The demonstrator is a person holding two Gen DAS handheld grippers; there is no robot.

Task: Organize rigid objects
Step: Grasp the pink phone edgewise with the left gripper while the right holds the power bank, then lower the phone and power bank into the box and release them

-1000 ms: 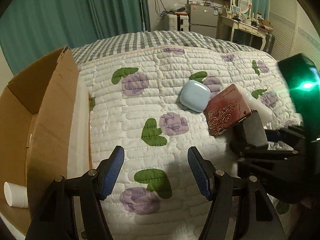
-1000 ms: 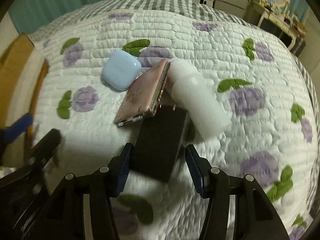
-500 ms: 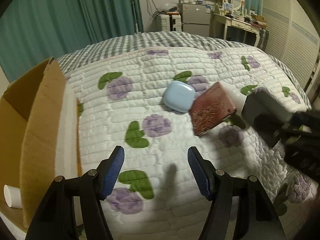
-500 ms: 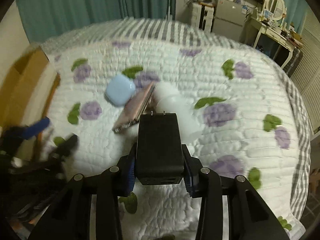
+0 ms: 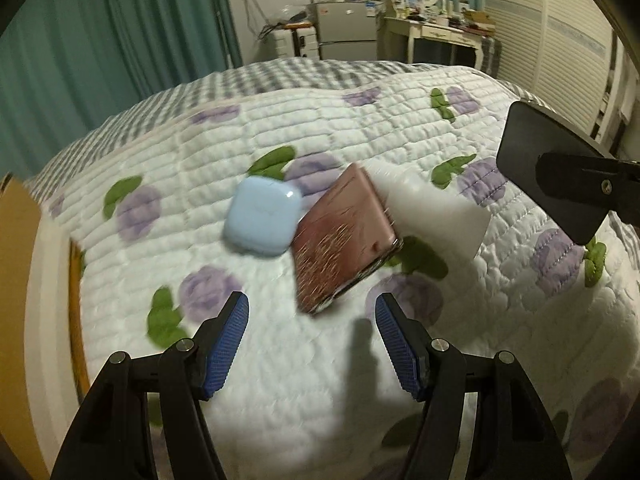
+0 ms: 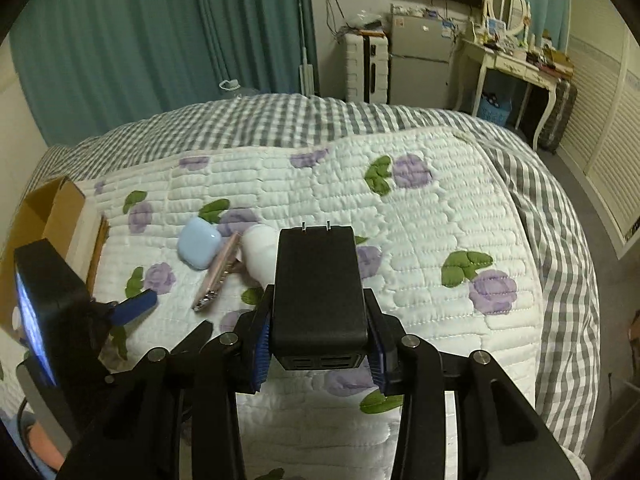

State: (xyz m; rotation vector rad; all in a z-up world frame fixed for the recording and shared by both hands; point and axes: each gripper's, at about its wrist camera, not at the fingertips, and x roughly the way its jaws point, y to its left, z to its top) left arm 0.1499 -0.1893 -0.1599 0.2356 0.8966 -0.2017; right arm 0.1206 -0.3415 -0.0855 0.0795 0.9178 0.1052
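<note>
My right gripper (image 6: 318,354) is shut on a black charger block (image 6: 318,288) with two prongs, held well above the quilt; the block also shows at the right of the left wrist view (image 5: 548,184). On the quilt lie a light blue rounded case (image 5: 260,216), a pink patterned flat case (image 5: 344,240) and a white cylinder (image 5: 436,216), touching one another. They show in the right wrist view too: blue case (image 6: 198,248), pink case (image 6: 218,278), white cylinder (image 6: 260,256). My left gripper (image 5: 312,344) is open and empty, just short of the pink case.
A cardboard box (image 6: 40,224) stands at the bed's left edge, its flap in the left wrist view (image 5: 20,264). The quilt (image 5: 280,380) has a purple flower pattern. Beyond the bed are teal curtains (image 6: 160,40), a small fridge (image 6: 416,64) and a dressing table (image 6: 516,60).
My right gripper closed on the black charger block and lifted it up off the quilt. My left gripper moved right, toward the pink case, staying open.
</note>
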